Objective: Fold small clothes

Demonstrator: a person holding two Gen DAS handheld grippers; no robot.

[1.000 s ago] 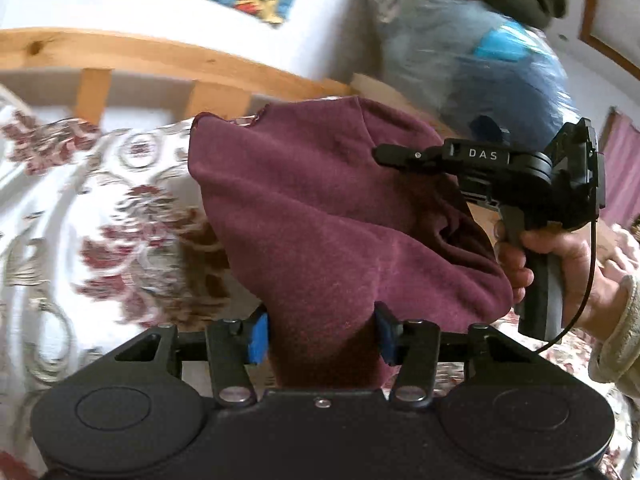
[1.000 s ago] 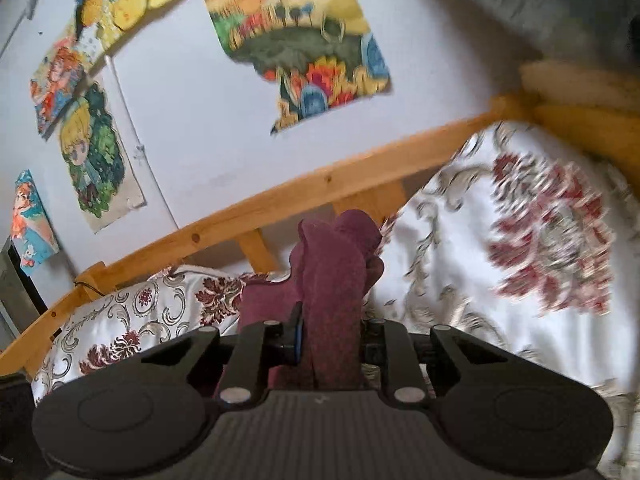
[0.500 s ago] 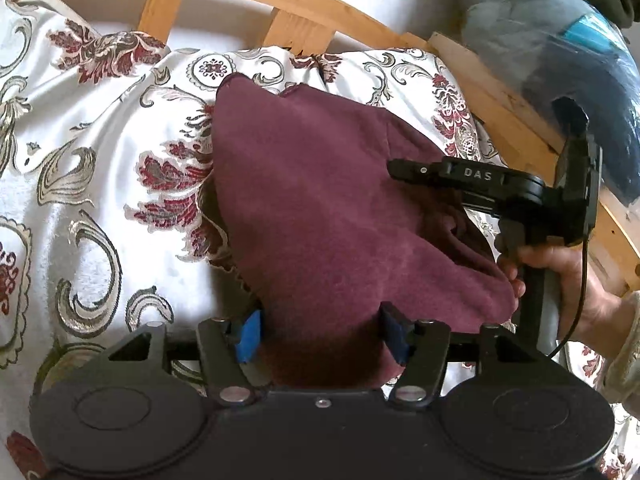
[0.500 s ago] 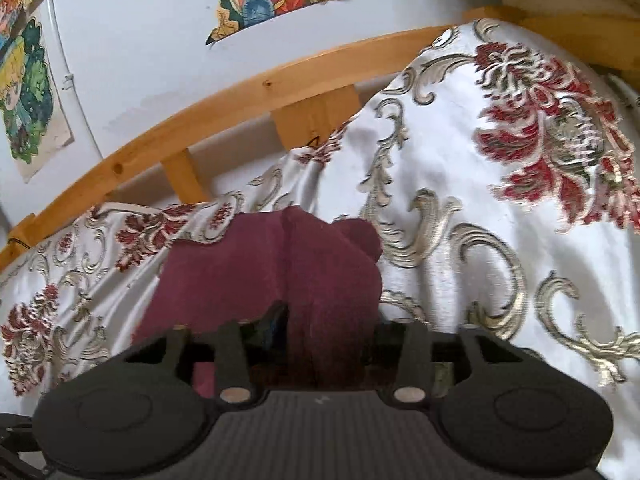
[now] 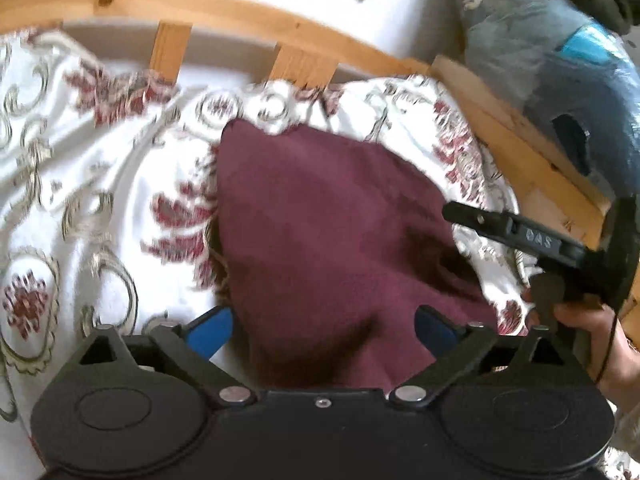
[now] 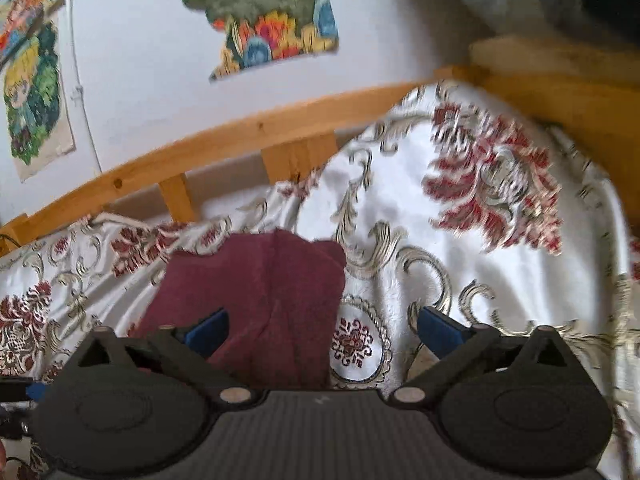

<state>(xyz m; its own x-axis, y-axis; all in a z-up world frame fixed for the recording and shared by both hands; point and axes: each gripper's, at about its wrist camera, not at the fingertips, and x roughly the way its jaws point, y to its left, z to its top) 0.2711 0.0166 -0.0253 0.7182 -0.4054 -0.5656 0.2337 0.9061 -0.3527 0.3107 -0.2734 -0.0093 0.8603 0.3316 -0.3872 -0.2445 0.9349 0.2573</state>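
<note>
**Both grippers spread over the cloth**

My left gripper (image 5: 323, 330) stood with its fingers apart, and so did my right gripper (image 6: 323, 330). The maroon cloth (image 5: 332, 232) lay flat on the patterned bedspread (image 5: 100, 184), near the wooden bed rail (image 5: 240, 12).

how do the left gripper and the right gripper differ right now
The left gripper has the maroon cloth filling the gap between its blue pads; the right gripper has cloth only toward its left pad, with floral bedspread showing toward the other. Both stand open, gripping nothing, with the cloth lying on the bedspread.
</note>
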